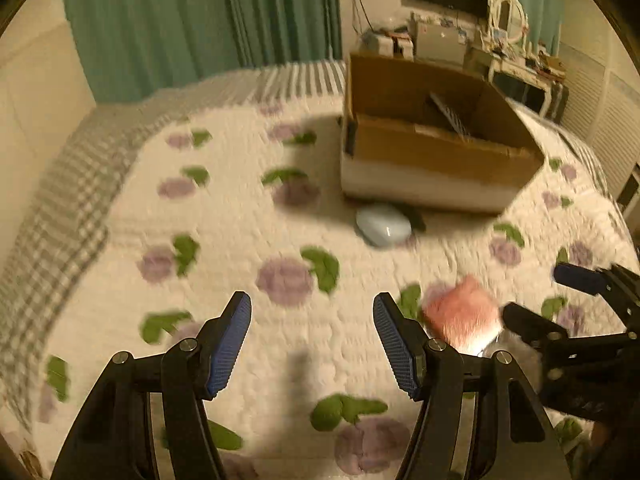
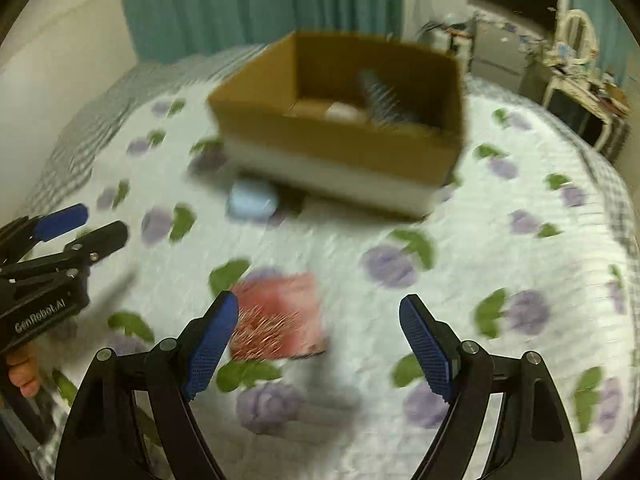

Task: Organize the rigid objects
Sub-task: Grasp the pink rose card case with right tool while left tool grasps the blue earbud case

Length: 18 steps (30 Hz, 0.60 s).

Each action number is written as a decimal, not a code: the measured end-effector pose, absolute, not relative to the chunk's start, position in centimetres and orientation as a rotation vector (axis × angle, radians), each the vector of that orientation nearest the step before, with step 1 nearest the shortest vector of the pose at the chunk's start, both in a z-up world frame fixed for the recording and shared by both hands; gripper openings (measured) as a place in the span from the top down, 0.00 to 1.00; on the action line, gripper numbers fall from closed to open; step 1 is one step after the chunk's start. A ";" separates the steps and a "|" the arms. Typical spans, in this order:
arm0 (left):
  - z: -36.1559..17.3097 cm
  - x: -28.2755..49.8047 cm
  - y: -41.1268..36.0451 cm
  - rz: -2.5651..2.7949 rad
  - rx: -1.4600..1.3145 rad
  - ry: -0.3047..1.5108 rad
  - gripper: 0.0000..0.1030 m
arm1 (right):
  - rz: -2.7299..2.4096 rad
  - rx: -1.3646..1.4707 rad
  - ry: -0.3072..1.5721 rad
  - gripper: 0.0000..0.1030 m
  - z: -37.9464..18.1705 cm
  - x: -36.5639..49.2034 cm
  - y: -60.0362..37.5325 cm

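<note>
An open cardboard box (image 1: 436,152) stands on the flowered bedspread, also in the right wrist view (image 2: 340,148); a dark comb-like object (image 2: 380,98) and a pale item lie inside. A light blue oval object (image 1: 384,226) lies just in front of the box, seen blurred in the right wrist view (image 2: 252,200). A pink bristled brush (image 2: 280,316) lies on the bed just ahead of my right gripper (image 2: 320,320), which is open and empty. The brush (image 1: 464,316) sits right of my left gripper (image 1: 312,320), open and empty over the bedspread.
Green curtains (image 1: 200,20) hang behind the bed. A cluttered desk (image 1: 500,56) with a white chair stands at the far right. The bed's checked border (image 1: 60,208) marks its left edge. The right gripper also shows at the right edge of the left wrist view (image 1: 544,296).
</note>
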<state>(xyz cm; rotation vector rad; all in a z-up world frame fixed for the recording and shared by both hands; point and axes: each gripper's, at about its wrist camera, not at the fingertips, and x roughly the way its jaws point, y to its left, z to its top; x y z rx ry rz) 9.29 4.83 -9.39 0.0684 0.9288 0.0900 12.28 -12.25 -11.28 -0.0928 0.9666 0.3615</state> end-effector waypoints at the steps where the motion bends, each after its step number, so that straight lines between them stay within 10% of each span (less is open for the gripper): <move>1: -9.9 9.4 4.9 0.089 0.075 0.938 0.35 | 0.377 -0.114 0.983 0.20 -12.1 12.2 -11.5; 18: -12.2 10.2 5.2 0.102 0.080 0.981 0.35 | 0.416 -0.243 1.088 0.22 -18.0 13.8 -7.4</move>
